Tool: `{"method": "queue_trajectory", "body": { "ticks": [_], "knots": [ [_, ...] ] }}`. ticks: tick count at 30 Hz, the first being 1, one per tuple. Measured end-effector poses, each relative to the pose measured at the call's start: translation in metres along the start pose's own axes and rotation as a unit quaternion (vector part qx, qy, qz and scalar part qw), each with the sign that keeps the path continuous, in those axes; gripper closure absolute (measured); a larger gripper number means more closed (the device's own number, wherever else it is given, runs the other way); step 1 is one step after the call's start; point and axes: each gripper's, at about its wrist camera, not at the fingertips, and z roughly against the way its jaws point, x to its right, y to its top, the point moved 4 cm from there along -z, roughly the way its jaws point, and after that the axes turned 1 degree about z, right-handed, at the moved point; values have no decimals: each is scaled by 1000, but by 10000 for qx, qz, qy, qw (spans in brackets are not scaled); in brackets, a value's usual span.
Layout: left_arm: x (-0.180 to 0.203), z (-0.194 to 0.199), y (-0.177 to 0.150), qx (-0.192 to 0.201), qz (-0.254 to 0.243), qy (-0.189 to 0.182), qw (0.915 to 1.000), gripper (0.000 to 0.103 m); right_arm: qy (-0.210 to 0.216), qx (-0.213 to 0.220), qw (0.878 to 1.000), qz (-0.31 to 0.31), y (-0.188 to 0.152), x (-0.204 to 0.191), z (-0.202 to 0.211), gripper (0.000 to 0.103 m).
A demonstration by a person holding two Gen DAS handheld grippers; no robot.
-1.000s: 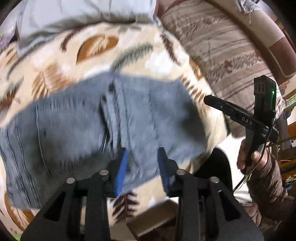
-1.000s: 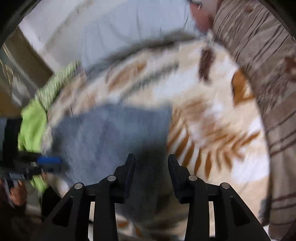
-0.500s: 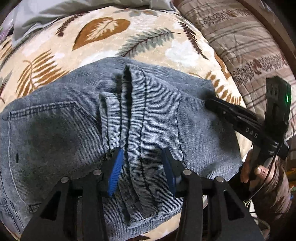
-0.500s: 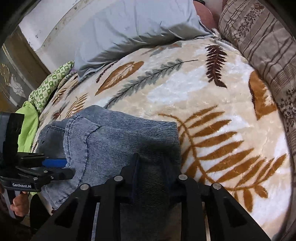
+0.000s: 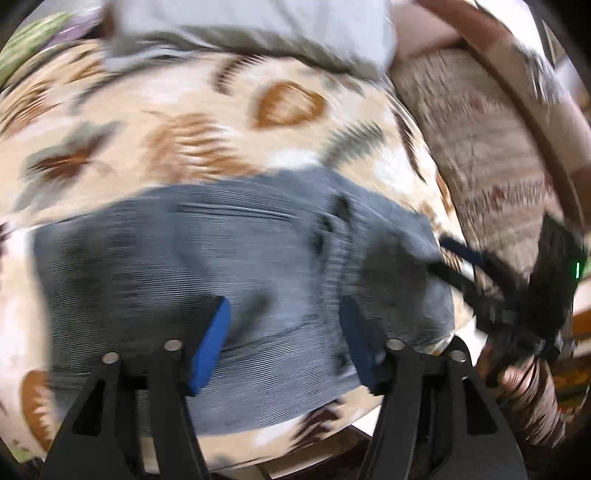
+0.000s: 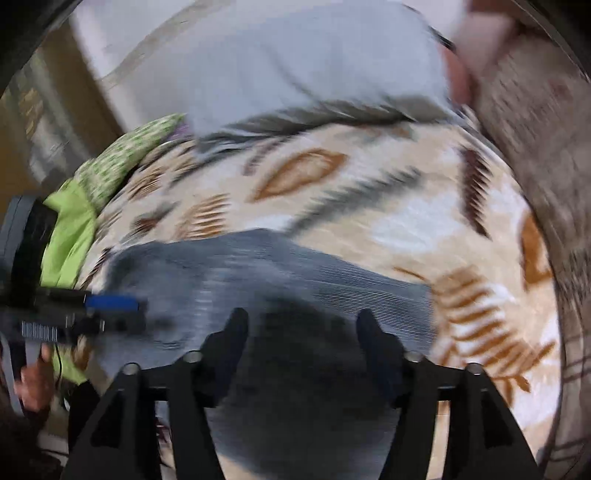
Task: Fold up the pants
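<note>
The grey-blue corduroy pants (image 5: 229,273) lie folded in a compact block on the leaf-patterned blanket (image 5: 207,122); they also show in the right wrist view (image 6: 295,280). My left gripper (image 5: 284,325) is open above the near part of the pants, holding nothing. My right gripper (image 6: 301,325) is open above the pants' near right part, empty. Each gripper shows in the other's view: the right one (image 5: 465,258) at the pants' right edge, the left one (image 6: 110,306) at their left edge. Both views are motion-blurred.
A grey pillow (image 5: 258,33) lies at the far end of the bed. A brown striped cushion (image 5: 487,140) runs along the right side. Green cloth (image 6: 74,229) lies at the left edge. The bed's near edge is just below the pants.
Both grippers have opened wider and pulled back and up from the pants. The right gripper, nearly shut on the fabric half a second ago, has let go. The pants stay flat.
</note>
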Motion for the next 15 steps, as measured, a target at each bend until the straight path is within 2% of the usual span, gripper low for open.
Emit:
{"method": "queue_trajectory", "body": {
  "ticks": [5,8,11,15],
  "knots": [
    [-101,38,3,64,817,174,9965,40,336,-254,9943,983,-2,-105,-18,35],
    [-150,42,1,-43,1267,-17,9919,40,469,-524,9834,1675,-15,-173,-38,33],
    [-178,33,-2,-213,1529,-265,9877,40,414,-649,9709,2268,-29,-223,-54,32],
    [-203,14,1,-423,1800,-575,9811,40,142,-658,9543,2913,-45,-270,-74,30]
  ]
}}
